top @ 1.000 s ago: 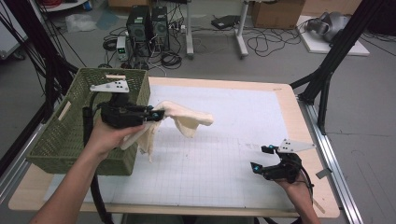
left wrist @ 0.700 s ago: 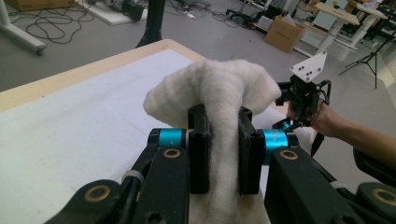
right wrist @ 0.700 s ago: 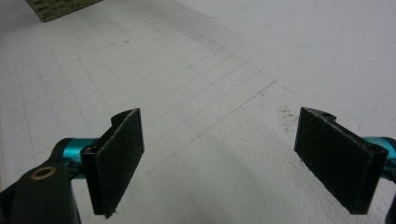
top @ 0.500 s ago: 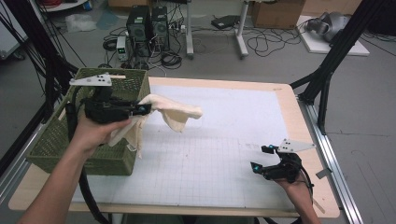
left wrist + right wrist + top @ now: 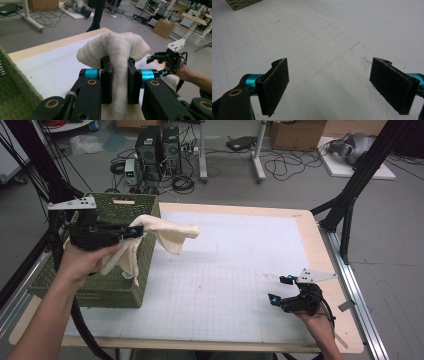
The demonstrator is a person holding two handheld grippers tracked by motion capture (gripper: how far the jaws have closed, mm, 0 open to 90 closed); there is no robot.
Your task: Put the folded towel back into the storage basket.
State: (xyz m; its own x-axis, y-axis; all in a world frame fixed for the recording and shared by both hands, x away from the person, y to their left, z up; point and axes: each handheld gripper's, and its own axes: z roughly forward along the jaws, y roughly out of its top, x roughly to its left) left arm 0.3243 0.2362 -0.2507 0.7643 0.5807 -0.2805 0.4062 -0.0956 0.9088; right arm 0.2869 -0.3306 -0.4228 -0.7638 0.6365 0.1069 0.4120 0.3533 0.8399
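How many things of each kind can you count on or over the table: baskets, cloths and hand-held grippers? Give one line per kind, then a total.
Green basket: 1
Cream cloth: 1, clamped in the left gripper
Grippers: 2, the left gripper and the right gripper, which is open and empty
Total: 4

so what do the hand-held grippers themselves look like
Both are black. The left hand-held gripper has flat black jaws on teal cylinders, brass-coloured pivot pins and a grey three-cornered plate on top. The right hand-held gripper has rough, dark jaw pads and the same teal fittings. A black cable trails from each; forearms are bare.
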